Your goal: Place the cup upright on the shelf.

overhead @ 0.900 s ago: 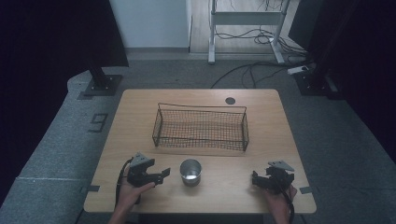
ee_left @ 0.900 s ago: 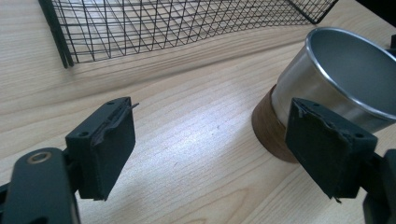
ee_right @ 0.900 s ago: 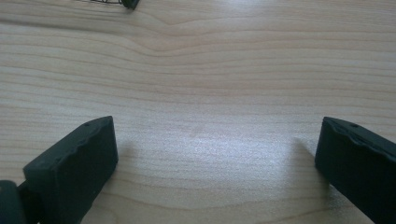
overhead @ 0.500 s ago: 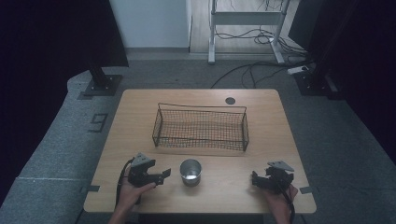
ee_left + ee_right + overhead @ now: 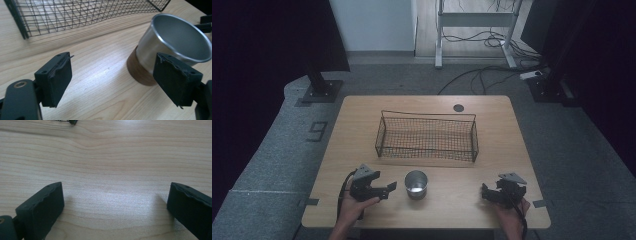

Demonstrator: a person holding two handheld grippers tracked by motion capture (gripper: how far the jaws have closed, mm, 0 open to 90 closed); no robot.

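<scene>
Standing upright near the front edge of the wooden table [image 5: 507,125], the metal cup [image 5: 416,183] with its brown base sits between your two hands, its open mouth up. Your left gripper [image 5: 384,190] lies just beside it on the left, jaws spread wide and holding nothing; in the left gripper view the cup [image 5: 172,47] rises just beyond the jaw on the right side of that view, close to it, though you cannot tell whether they touch. Behind the cup, toward the middle of the table, stands the black wire basket [image 5: 427,136], and its mesh [image 5: 82,15] crosses the top of the left gripper view. Your right gripper [image 5: 486,193] rests well apart from the cup near the table's front right corner, its jaws also spread wide over bare wood [image 5: 110,170]. Your hands [image 5: 349,207] grasp both grippers from the near edge.
</scene>
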